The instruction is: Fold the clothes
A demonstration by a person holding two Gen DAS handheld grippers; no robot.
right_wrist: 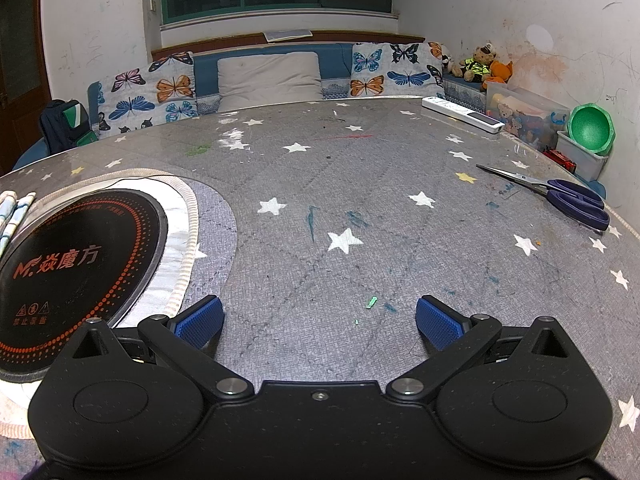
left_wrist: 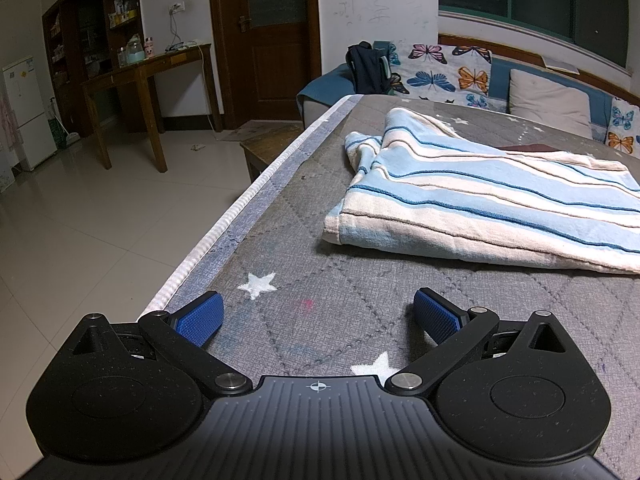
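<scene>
A blue-and-white striped garment [left_wrist: 480, 196] lies folded in a flat stack on the grey star-patterned table cover [left_wrist: 320, 280], ahead and to the right of my left gripper [left_wrist: 318, 314]. The left gripper is open and empty, its blue pads low over the cover near the table's left edge. My right gripper [right_wrist: 319, 316] is open and empty over the bare cover [right_wrist: 340, 200]. In the right wrist view only a sliver of the striped cloth [right_wrist: 12, 212] shows at the far left edge.
A black round induction cooktop [right_wrist: 76, 268] is set into the table left of the right gripper. Scissors [right_wrist: 560, 196] and a white power strip [right_wrist: 464, 114] lie at the far right. A sofa with cushions [right_wrist: 268, 76] runs behind; the tiled floor [left_wrist: 80, 220] drops off left.
</scene>
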